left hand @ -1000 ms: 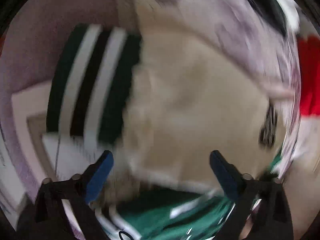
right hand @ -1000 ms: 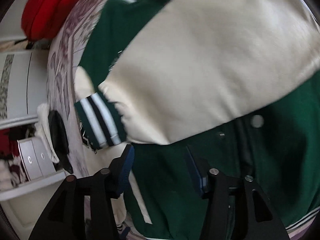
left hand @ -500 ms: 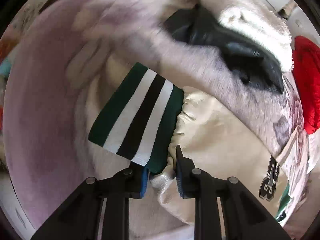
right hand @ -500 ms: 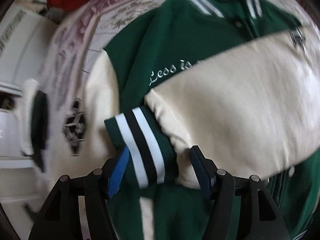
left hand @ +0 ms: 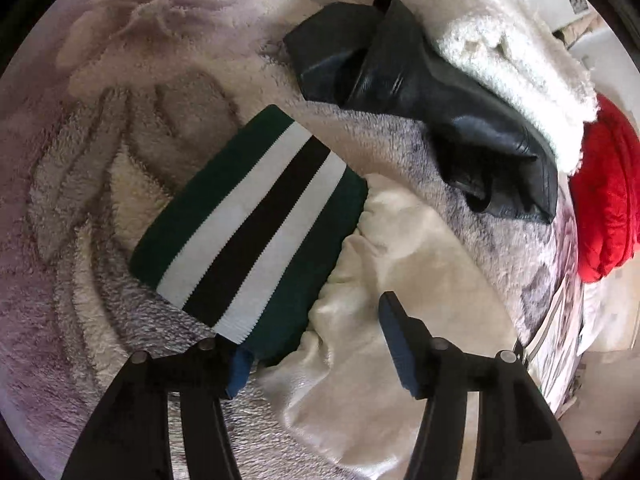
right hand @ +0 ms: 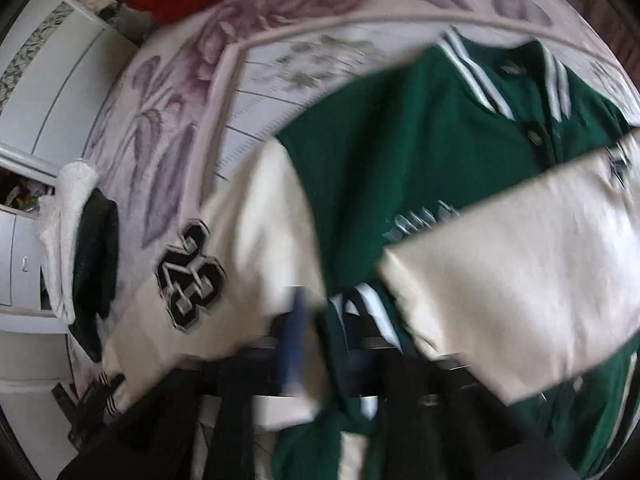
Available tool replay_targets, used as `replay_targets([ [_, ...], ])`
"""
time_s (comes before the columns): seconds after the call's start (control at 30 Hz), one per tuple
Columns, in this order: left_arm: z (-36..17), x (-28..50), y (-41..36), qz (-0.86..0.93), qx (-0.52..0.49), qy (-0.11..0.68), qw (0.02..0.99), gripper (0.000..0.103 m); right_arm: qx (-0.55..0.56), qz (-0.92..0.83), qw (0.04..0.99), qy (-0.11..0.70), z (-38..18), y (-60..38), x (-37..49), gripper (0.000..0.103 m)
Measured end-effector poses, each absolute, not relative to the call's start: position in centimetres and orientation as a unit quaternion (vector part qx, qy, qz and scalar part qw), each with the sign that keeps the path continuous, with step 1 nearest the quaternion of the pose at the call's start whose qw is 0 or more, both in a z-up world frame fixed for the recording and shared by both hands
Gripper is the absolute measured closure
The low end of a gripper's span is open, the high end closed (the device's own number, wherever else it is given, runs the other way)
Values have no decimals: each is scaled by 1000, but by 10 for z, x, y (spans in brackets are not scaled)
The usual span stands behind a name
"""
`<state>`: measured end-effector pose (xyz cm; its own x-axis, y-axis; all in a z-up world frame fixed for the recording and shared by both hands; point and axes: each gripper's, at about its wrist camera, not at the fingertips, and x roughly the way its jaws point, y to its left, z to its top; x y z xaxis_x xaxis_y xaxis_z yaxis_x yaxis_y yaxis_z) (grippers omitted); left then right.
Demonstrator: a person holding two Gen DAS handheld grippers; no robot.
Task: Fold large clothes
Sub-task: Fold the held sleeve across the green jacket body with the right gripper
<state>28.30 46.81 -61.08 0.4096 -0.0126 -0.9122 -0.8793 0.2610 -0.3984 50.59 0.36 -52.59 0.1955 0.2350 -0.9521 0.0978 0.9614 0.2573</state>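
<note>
Fleece blanket (left hand: 100, 128): lilac, floral, lay under everything.
Clutter: black leather garment (left hand: 460, 112) and red jacket (left hand: 608, 208) beyond the sleeve.
Varsity jacket (right hand: 420, 168): front up, one cream sleeve (right hand: 520, 272) folded across it.
Left gripper (left hand: 316, 348): jaws just reopened, straddling striped cuff (left hand: 248, 224), not pinching.
Right gripper (right hand: 332, 344): blurred; grip cannot be told.

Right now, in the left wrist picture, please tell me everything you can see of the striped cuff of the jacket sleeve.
The striped cuff is a ribbed knit band: dark green at both edges, two white stripes, one black stripe in the middle. It lies flat and slanted on the fluffy grey-purple blanket, joined to the gathered cream sleeve, which looks like smooth leather. Its near corner sits by the left gripper, whose blue-padded fingers have just been opening and do not press it.
</note>
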Motion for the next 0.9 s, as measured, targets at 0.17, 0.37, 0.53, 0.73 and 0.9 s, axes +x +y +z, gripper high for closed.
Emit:
replay_targets([
  [0.17, -606, 268, 459, 334, -507, 431, 667, 48, 101, 9, 734, 672, -556, -5, 485, 29],
  [0.37, -609, 284, 460, 328, -500, 438, 671, 48, 54, -48, 760, 646, -573, -1, 487, 91],
  [0.53, -609, 285, 460, 327, -498, 440, 671, 48, 72, -42, 817, 571, -513, 7, 506, 91],
  [0.73, -596, 290, 456, 353, -479, 427, 681, 83, 72, 15, 751, 656, -569, 19, 538, 72],
  [0.9, -565, 299, 443, 367, -432, 412, 714, 88, 84, 17, 771, 631, -550, -1, 510, 0],
])
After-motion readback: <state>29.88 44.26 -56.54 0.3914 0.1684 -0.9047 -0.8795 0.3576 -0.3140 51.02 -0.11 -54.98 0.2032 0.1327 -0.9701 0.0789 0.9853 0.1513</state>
